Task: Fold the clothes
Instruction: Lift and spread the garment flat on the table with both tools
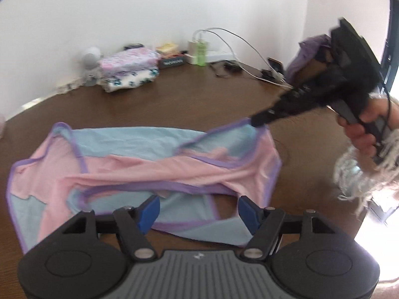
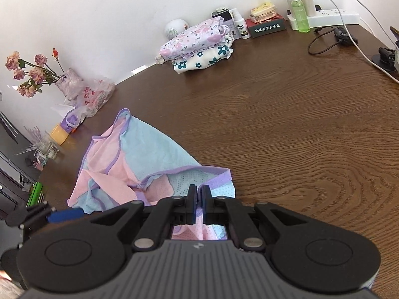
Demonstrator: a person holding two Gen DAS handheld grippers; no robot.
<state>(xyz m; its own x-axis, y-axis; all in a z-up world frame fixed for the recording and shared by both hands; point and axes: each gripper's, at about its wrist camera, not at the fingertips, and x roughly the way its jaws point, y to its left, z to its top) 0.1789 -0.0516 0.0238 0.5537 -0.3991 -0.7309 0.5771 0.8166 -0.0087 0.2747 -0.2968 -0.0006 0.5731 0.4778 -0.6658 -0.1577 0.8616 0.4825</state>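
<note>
A pink and light-blue garment with purple trim lies crumpled on the brown wooden table. My left gripper hovers open over its near blue edge, nothing between the blue pads. In the left wrist view my right gripper, held by a hand, pinches the garment's far right purple-trimmed corner and lifts it slightly. The right wrist view shows the same garment with the right gripper shut on its purple-edged corner.
A stack of folded floral clothes sits at the back by the wall, also seen as folded clothes. Bottles, boxes, a power strip and cables line the back edge. Flowers and a plastic bag stand at left.
</note>
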